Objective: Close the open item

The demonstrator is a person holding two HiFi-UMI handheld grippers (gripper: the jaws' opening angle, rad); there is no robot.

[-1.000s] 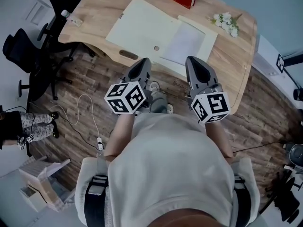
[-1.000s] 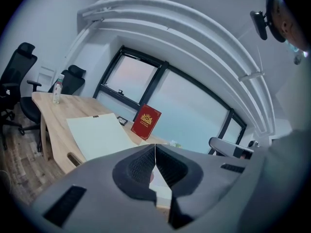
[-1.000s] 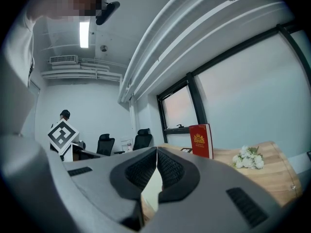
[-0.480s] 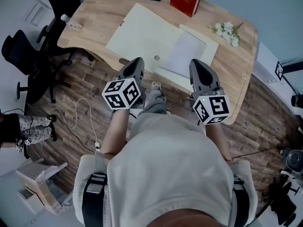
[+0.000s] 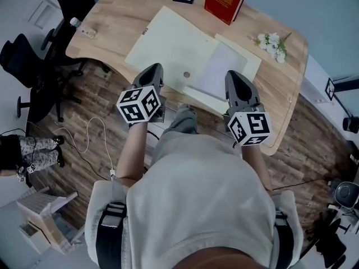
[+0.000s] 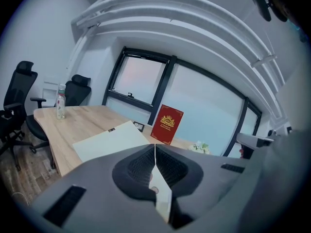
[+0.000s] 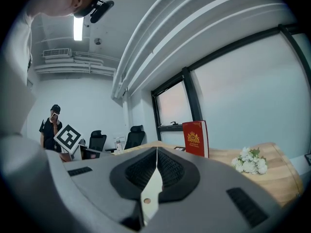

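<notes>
Near the open folder [image 5: 168,43] — left gripper [image 5: 154,67], right gripper [image 5: 233,74] — jaws clenched (both empty)

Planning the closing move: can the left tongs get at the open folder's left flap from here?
Probably yes: the left tongs, shut, hang close before the folder's near edge, and nothing lies between them.
</notes>
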